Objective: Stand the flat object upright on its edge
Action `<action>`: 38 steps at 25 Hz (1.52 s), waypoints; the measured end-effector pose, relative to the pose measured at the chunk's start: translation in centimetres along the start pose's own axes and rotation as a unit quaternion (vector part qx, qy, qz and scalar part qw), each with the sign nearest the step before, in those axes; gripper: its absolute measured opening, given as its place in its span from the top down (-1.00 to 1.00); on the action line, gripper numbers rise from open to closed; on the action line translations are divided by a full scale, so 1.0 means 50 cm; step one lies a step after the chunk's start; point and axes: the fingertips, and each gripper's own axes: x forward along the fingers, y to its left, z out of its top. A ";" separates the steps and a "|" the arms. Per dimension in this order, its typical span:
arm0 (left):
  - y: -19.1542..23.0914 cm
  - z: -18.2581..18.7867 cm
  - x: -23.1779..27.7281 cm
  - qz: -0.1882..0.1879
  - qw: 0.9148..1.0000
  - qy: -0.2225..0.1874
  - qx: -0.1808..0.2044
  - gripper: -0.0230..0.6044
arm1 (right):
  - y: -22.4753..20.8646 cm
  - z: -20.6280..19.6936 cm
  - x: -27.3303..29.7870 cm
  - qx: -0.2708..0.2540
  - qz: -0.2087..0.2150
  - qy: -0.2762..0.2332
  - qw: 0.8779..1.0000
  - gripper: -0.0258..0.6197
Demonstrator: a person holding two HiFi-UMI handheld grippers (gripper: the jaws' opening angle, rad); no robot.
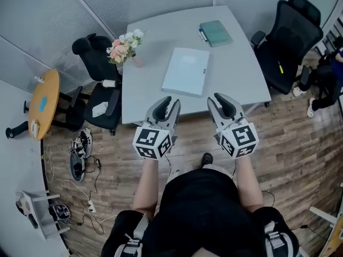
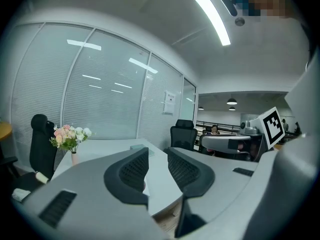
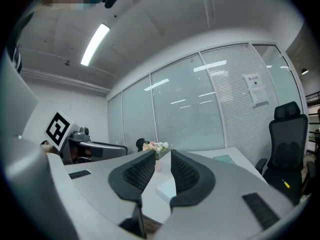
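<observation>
Currently, the flat object (image 1: 186, 71), a pale, thin rectangular case, lies face-down-flat near the middle of the grey worktop (image 1: 236, 74), with no edge raised. The left tool (image 1: 171, 101) is held at the near edge of the worktop, pointing towards the near left corner of the flat object and apart from it. In the left gripper view, the left tool (image 2: 157, 154) has its two dark ribbed pads parted by a narrow gap, and nothing sits between them; only the worktop surface shows through the gap. The right tool (image 1: 215, 98) is held beside it at the same edge, off the near right corner of the flat object, also not touching it. In the right gripper view, the right tool (image 3: 162, 155) likewise shows a narrow gap between its pads with nothing gripped; a corner of the flat object (image 3: 167, 190) appears beyond the jaws, lying on the worktop. At the far side of the worktop lies a green notebook (image 1: 215, 33) with a pen (image 1: 202, 35) just beside it. A vase of flowers (image 1: 126, 47) stands near the far left corner.
</observation>
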 end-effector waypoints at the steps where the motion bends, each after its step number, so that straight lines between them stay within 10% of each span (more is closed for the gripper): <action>1: -0.001 -0.007 0.010 0.000 1.000 0.004 -0.002 0.56 | -0.009 -0.006 0.005 0.001 0.004 0.004 1.000 0.61; 16: 0.087 -0.089 0.101 0.020 0.998 0.042 -0.038 0.42 | -0.074 -0.086 0.115 0.010 0.024 0.063 0.998 0.33; 38: 0.410 0.037 0.416 -0.025 0.997 0.017 -0.064 0.42 | -0.249 -0.001 0.460 0.001 -0.060 0.078 0.995 0.30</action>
